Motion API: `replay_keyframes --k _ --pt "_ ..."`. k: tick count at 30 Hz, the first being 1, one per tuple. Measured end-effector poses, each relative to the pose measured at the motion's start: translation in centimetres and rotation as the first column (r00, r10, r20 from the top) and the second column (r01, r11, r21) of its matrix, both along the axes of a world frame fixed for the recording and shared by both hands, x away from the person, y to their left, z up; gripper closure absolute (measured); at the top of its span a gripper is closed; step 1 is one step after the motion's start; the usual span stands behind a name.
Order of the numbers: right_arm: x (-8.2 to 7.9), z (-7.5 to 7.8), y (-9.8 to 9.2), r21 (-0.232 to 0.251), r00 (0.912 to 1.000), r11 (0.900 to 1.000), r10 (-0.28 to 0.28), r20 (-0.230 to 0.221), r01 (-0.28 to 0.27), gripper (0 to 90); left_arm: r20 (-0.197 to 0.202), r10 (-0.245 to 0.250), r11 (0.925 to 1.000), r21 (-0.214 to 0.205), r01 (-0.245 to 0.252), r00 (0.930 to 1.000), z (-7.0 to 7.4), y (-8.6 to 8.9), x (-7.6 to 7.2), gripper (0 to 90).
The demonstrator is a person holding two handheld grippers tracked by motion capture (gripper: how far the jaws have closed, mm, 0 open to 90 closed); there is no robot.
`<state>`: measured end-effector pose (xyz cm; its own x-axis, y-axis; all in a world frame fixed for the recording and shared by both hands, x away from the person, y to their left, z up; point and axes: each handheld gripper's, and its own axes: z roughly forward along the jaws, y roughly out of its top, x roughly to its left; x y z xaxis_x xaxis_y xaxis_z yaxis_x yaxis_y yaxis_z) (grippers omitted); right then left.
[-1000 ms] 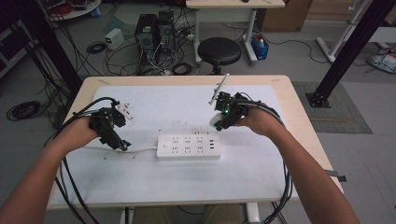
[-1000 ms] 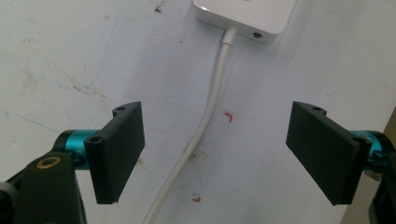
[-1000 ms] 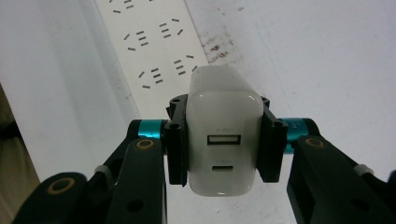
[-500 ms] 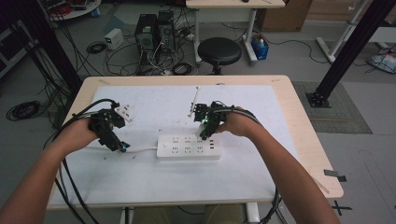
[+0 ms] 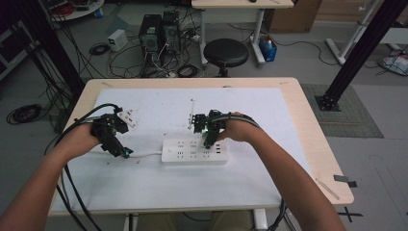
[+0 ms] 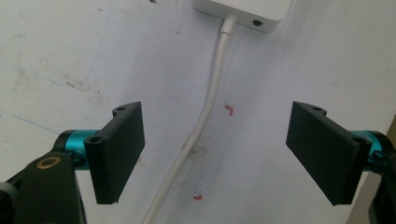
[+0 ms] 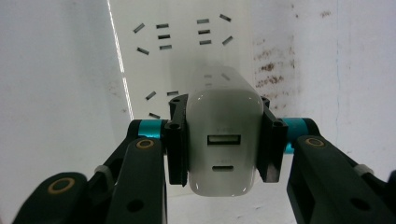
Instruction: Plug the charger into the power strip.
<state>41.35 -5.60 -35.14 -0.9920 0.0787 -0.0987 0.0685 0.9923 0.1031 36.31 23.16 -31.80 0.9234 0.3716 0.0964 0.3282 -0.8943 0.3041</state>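
Observation:
A white power strip [image 5: 194, 150] lies mid-table, its sockets facing up [image 7: 187, 42]. Its white cable [image 5: 144, 155] runs left from one end [image 6: 243, 9]. My left gripper [image 5: 120, 150] hovers low over that cable [image 6: 205, 116], jaws open [image 6: 215, 140] on either side of it and not touching it. My right gripper [image 5: 209, 138] is shut [image 7: 223, 140] on a white USB charger [image 7: 224, 116], its ports facing the camera. It holds the charger just above the strip's right half. The charger's prongs are hidden.
The white mat [image 5: 250, 110] covers most of the wooden table [image 5: 312, 144]. A strip of tape [image 5: 327, 188] lies near the front right corner. Beyond the far edge stand a black stool [image 5: 226, 52], computer towers [image 5: 159, 29] and floor cables.
My right hand has moved left and down with the charger, from the strip's right end to above its sockets. The left hand has stayed still.

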Motion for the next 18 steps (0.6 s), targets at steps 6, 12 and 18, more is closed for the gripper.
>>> replay_keyframes --k 6,12,18 --pt "-0.3 -0.1 0.9 -0.073 0.9834 0.9816 0.179 0.031 -0.176 62.0 -0.004 -0.005 1.0 -0.003 0.005 1.0 -0.2 -0.2 0.0 19.5" --pt "0.0 -0.1 1.1 -0.087 0.9932 0.9895 0.116 0.008 -0.115 62.1 -0.009 -0.006 1.0 -0.006 0.006 0.9999 -0.4 -0.2 0.0 19.4" --pt "0.2 -0.2 1.3 -0.079 0.9971 0.994 0.076 -0.003 -0.076 62.2 -0.009 -0.008 0.9999 -0.01 0.008 0.9999 -0.4 0.0 -0.1 19.4"
